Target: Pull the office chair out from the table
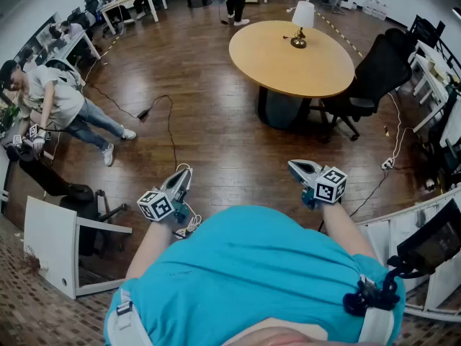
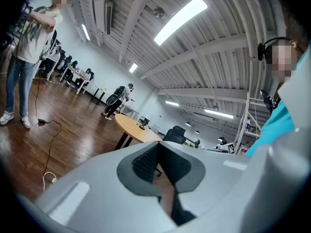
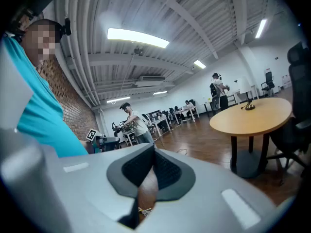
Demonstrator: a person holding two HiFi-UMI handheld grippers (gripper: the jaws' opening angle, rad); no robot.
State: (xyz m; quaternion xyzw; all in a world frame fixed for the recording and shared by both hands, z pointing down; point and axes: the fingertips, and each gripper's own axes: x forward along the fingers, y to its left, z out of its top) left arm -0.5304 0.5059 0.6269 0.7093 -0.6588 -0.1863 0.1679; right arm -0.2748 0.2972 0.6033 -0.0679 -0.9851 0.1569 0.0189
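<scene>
A black office chair (image 1: pixel 369 78) stands tucked against the right side of the round wooden table (image 1: pixel 291 56), far ahead of me. Its backrest (image 3: pixel 300 106) shows at the right edge of the right gripper view, and small in the left gripper view as the chair (image 2: pixel 174 134). My left gripper (image 1: pixel 181 179) hangs low at my left, shut and empty. My right gripper (image 1: pixel 295 167) is at my right, likewise shut with nothing in it. Both are held level, close to my body and well short of the chair.
A small lamp (image 1: pixel 302 21) stands on the table. Cables (image 1: pixel 167 125) trail over the wooden floor. A person (image 1: pixel 57 107) bends over at the left by desks. White furniture (image 1: pixel 50 247) is at my left, desks and a chair (image 1: pixel 436 244) at my right.
</scene>
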